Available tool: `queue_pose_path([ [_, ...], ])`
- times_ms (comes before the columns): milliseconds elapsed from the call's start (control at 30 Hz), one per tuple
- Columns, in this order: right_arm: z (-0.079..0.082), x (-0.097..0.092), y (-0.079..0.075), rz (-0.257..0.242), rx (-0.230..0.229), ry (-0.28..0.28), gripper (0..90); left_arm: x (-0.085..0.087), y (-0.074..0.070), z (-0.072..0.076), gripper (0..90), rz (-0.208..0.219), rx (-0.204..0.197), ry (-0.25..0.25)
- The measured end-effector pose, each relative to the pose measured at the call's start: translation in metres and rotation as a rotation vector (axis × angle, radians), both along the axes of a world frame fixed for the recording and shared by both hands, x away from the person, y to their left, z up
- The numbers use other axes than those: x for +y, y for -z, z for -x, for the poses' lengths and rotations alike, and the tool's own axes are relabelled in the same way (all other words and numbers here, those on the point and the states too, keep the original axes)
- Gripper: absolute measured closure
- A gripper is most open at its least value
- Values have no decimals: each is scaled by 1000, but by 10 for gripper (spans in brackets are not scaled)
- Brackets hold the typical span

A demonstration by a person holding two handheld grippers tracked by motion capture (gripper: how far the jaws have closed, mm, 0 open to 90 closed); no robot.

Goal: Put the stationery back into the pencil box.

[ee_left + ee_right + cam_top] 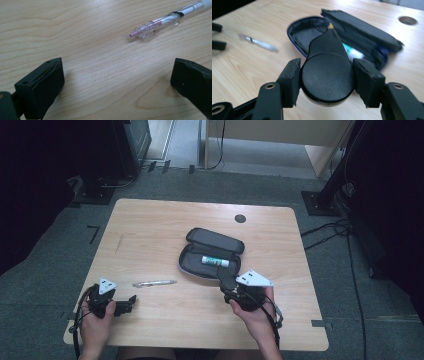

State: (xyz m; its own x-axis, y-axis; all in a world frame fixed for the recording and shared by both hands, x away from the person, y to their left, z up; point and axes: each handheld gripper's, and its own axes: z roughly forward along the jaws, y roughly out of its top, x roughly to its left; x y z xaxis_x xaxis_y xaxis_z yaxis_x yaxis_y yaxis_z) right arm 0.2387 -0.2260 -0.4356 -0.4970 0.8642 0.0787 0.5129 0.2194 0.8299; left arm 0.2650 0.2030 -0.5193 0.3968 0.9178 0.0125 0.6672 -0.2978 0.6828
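Observation:
An open black pencil case (212, 252) lies at the table's middle with a white and green glue stick (215, 262) inside. My right gripper (226, 282) hovers just in front of the case, shut on a black round dispenser with a pointed tip (225, 276). In the right gripper view both pads of my right gripper (327, 68) press on the dispenser (327, 80), whose tip points at the case (362, 32) and the glue stick (353, 52). A clear pen (154, 283) lies left of the case. My left gripper (131, 303) rests open near the pen (170, 18), nothing between its fingers (45, 85).
The wooden table (150, 225) has a round cable hole (240, 218) at the back right. Black stands and cables surround it on the carpet. The left gripper's jaws stand at the far left of the right gripper view, near the blurred pen (258, 43).

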Motion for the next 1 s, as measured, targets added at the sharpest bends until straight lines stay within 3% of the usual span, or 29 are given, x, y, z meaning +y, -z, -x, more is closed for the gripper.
queue_pose_path([
  [200, -34, 23, -5, -12, 26, -29, 418, 0, 0, 0, 0, -2, 1, 2],
  [533, -87, 52, 14, -3, 105, -58, 417, 0, 0, 0, 0, 1, -1, 0],
  [833, -108, 68, 30, -68, 201, -90, 417, 0, 0, 0, 0, 2, -1, -1],
  [1000, -112, 76, 34, -34, 230, -97, 416, 0, 0, 0, 0, 1, -1, -1],
])
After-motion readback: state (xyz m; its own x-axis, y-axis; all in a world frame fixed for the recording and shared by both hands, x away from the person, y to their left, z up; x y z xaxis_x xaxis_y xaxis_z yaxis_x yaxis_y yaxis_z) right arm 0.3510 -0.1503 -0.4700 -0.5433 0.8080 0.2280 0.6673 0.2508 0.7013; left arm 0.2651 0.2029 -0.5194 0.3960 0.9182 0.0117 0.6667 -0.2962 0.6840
